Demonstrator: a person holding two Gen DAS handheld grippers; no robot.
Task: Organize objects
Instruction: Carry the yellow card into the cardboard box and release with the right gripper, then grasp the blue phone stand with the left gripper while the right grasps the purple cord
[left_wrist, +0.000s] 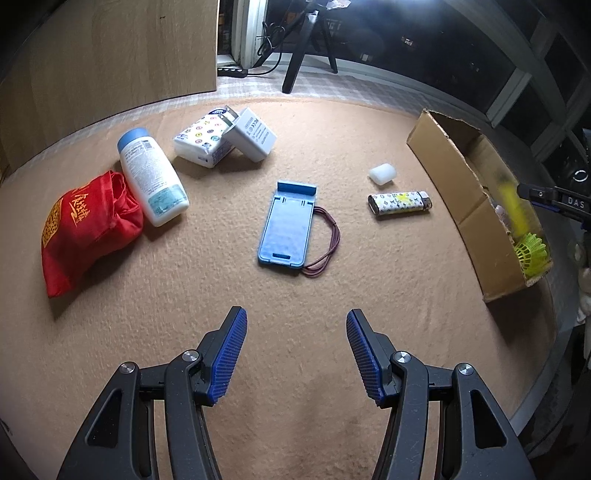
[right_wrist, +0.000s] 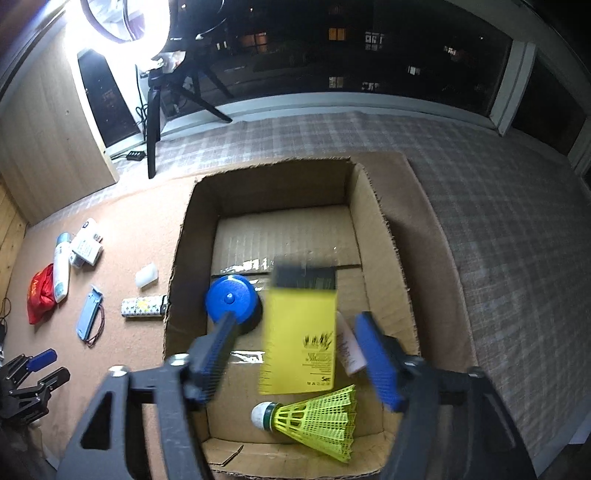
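**Yellow box over the carton**

The cardboard carton (right_wrist: 373, 229) holds a blue lid (right_wrist: 231, 301), a yellow shuttlecock (right_wrist: 317, 417) and a blurred yellow box (right_wrist: 299, 339). The right gripper (right_wrist: 295, 354) spreads wide around that box without touching it. The left gripper (left_wrist: 295, 354) gapes empty above the carpet (left_wrist: 221, 295), near the blue case (left_wrist: 286, 227) and lighter (left_wrist: 399, 203).

Dark night window (right_wrist: 369, 55), bright lamp (right_wrist: 110, 22), tripod (left_wrist: 306, 48), wooden panel (left_wrist: 110, 55).
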